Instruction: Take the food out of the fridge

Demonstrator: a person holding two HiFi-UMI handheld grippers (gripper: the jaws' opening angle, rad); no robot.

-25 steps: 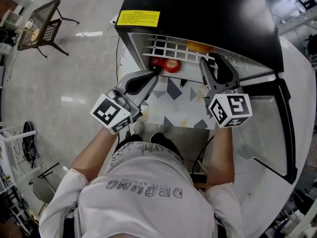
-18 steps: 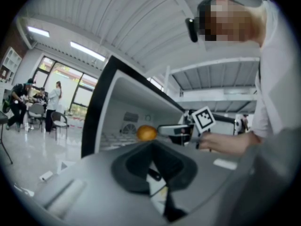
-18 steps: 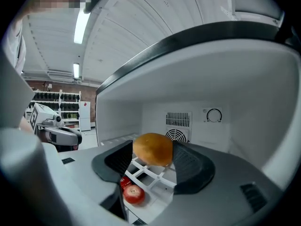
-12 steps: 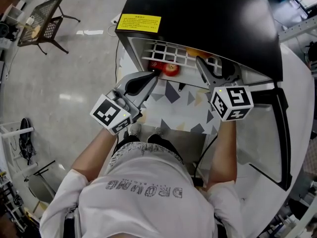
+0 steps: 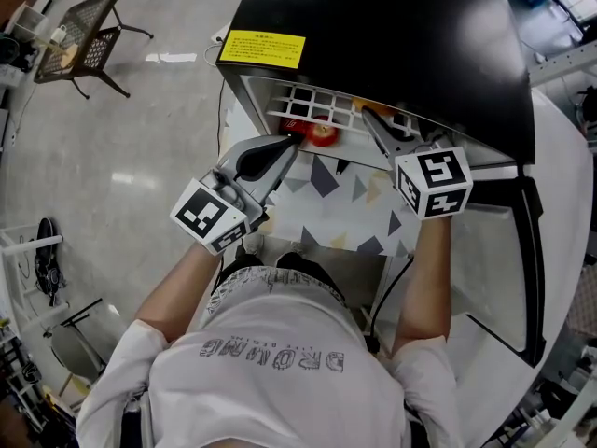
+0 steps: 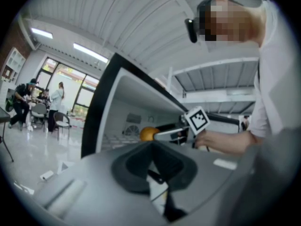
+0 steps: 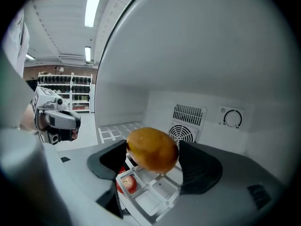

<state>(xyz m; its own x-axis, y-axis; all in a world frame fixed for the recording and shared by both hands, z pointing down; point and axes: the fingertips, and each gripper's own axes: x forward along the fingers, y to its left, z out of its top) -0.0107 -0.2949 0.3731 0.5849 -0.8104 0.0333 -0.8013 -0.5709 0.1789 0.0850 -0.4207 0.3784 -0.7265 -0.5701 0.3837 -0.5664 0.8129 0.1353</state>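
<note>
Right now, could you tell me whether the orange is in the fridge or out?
In: the orange sits on the fridge's wire shelf, fan grille behind it.

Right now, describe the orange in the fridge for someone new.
Inside the black-topped fridge, on the white grid shelf, sits the orange, between the jaws of the right gripper, which have just been opening. It is the only orange fruit; the apple below the shelf is red.

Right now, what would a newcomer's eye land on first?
An orange sits on the white wire shelf inside the black fridge, between the jaws of the right gripper, which have just been opening and do not press it. A red apple shows through the shelf's grid, and the left gripper hovers shut at the fridge's mouth.
</note>
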